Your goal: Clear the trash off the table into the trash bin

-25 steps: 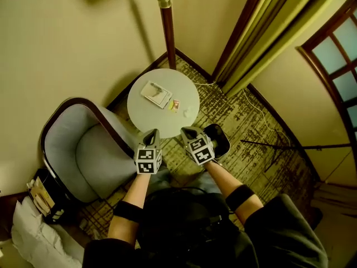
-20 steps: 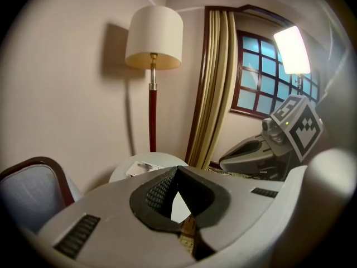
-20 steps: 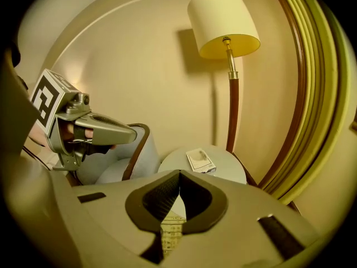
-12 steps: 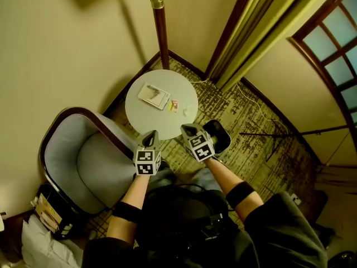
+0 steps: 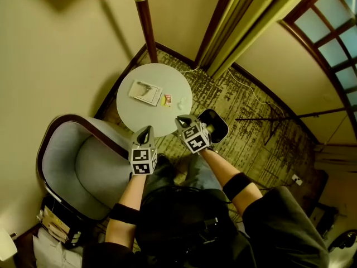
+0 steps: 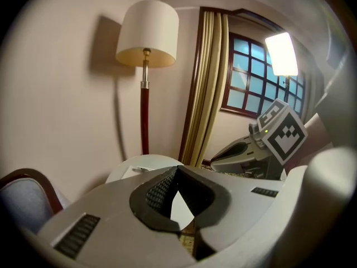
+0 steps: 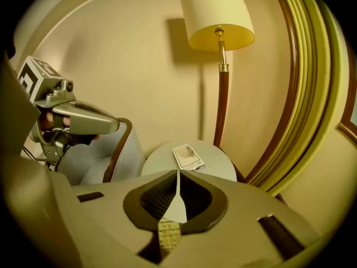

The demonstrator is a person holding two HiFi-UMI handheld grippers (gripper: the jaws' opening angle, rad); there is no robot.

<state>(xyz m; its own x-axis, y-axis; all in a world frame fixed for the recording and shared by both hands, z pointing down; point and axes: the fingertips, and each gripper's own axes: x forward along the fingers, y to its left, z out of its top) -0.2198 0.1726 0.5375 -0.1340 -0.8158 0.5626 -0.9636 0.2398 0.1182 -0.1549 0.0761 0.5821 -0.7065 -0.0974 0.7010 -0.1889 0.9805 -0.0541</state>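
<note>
Table [image 5: 167, 78]: flat box [image 5: 145, 92], small wrapper [image 5: 167, 100] | probably light and crushable, best pinched at an edge | left gripper [image 5: 148, 129] pressed together, empty | right gripper [image 5: 180, 119] has just been opening a crack, nothing between its jaws

The table [image 5: 139, 115] is white, the trash bin [image 5: 218, 127] black, the armchair [image 5: 89, 172] grey, the carpet [image 5: 254, 135] olive-streaked.

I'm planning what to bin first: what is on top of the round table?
On the round table lie a flat white box, a small orange wrapper and a white scrap. Its near edge is covered by the left tongs and right tongs.
</note>
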